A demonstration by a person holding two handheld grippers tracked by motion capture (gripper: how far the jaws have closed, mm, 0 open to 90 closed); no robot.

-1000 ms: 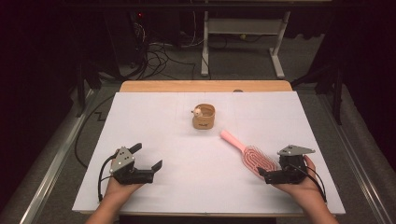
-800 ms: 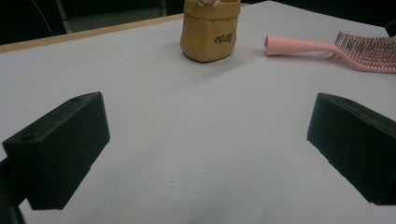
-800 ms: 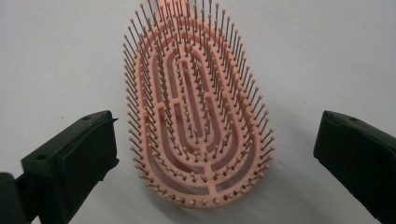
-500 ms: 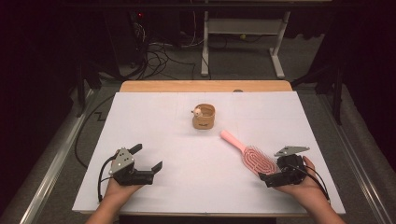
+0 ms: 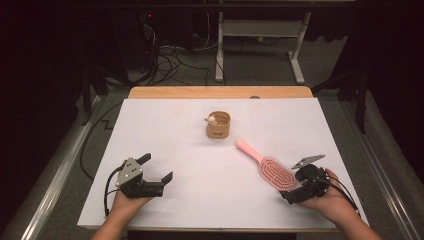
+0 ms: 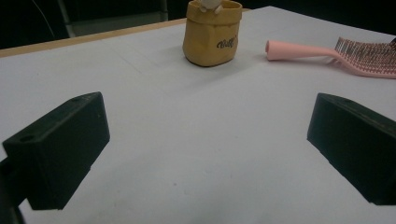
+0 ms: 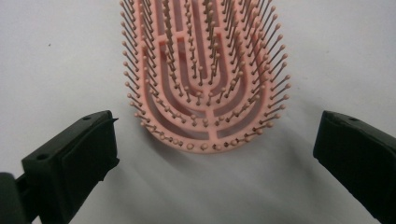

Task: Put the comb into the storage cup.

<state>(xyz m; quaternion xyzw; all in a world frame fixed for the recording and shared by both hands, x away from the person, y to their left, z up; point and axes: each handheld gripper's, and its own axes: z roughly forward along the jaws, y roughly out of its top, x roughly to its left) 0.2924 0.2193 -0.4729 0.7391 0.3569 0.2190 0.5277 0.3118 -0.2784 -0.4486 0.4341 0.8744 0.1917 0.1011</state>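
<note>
With its fingers spread wide and empty, the right gripper is best lowered squarely astride the pink hairbrush head at twelve o'clock, then clenched; the left gripper rests released on the counter

The person's left hand comes in from the bottom edge at the left, palm up, holding the black two-jaw left gripper low and level, its jaws spread wide. The right hand at the lower right holds the black right gripper, tilted, jaws parted wide.
</note>
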